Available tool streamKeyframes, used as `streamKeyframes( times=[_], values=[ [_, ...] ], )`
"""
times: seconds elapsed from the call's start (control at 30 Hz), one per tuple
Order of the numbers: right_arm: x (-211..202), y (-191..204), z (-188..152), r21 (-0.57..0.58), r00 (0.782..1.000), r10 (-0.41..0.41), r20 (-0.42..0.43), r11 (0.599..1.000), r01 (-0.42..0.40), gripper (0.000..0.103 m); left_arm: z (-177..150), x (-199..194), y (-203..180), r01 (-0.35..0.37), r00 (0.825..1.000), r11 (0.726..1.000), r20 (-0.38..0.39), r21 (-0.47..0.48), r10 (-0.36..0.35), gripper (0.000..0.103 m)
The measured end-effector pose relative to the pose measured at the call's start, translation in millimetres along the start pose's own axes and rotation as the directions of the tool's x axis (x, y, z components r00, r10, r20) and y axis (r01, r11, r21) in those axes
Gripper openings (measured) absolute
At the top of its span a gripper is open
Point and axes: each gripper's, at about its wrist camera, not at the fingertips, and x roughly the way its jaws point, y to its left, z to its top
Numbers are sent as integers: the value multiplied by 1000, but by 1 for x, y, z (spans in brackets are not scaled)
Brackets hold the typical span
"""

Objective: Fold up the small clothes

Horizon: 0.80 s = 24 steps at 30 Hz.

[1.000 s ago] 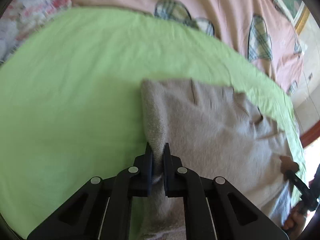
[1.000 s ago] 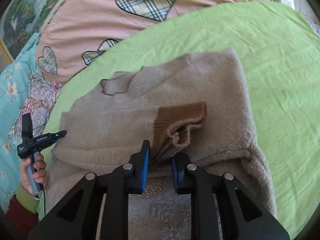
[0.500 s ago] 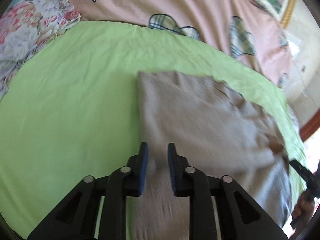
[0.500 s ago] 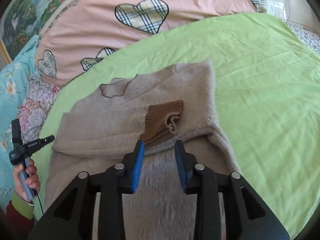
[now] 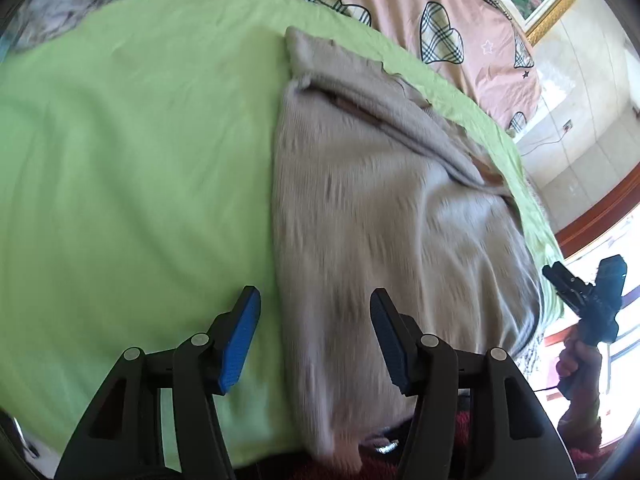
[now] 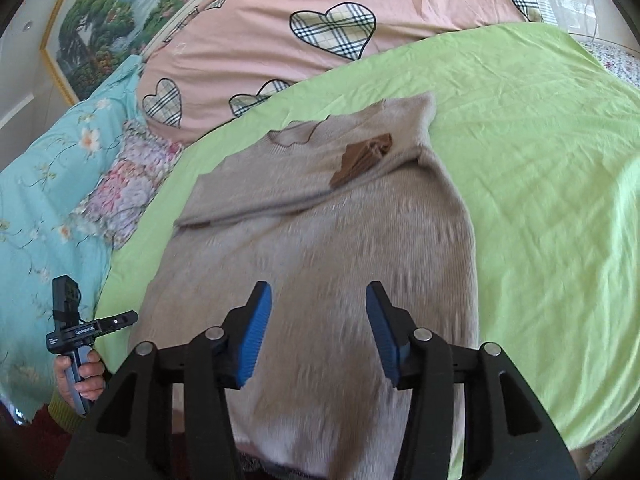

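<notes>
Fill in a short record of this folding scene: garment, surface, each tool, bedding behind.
garment: beige sweater, sleeves folded across the chest, brown cuff on top
surface: green sheet
left tool: open, holding nothing, over the sweater's edge
right tool: open, holding nothing, over the sweater's lower part
bedding behind: pink quilt with plaid hearts

Lighting and picture quality: bright daylight, fisheye frames.
Overexposed white window glare (image 5: 608,344) at right edge of left view; motion blur smears the beige knitted sweater (image 6: 320,248) in both views; soft shadows in its folds; strong barrel distortion, black vignette at corners; light-green bedsheet (image 6: 540,184) evenly lit.
</notes>
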Motion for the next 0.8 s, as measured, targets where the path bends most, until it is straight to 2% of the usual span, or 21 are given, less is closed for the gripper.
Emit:
streamKeyframes(
  times=[0.1, 0.23, 0.4, 0.57, 0.67, 0.77, 0.8],
  values=[
    [-13, -7, -19, -7, 999, 23, -23, 1000, -23, 51, -20, -10, -3, 26, 1000, 1000, 4, 11, -26, 57],
    [-32, -17, -46, -45, 997, 7, -73, 999, -11, 51, -42, -8, -9, 109, 993, 994, -40, 31, -107, 56],
    [-44, -37, -81, -63, 985, -29, -170, 998, 18, 51, -66, -3, -24, 125, 989, 982, -98, 141, -112, 55],
    [-25, -52, -108, -23, 966, -2, -258, 1000, -5, 51, -77, 11, -28, 163, 972, 968, -201, 193, -123, 55],
    [-4, -52, -117, -26, 959, 20, -283, 999, -28, 51, -81, 25, -28, 179, 959, 967, -254, 183, -130, 52],
    [12, -48, -121, -34, 961, 29, -274, 999, -40, 51, -83, 34, -29, 177, 956, 966, -267, 191, -123, 41],
    [14, -45, -121, -48, 963, 43, -266, 997, -58, 51, -83, 36, -31, 170, 958, 965, -263, 200, -114, 30]
  ],
)
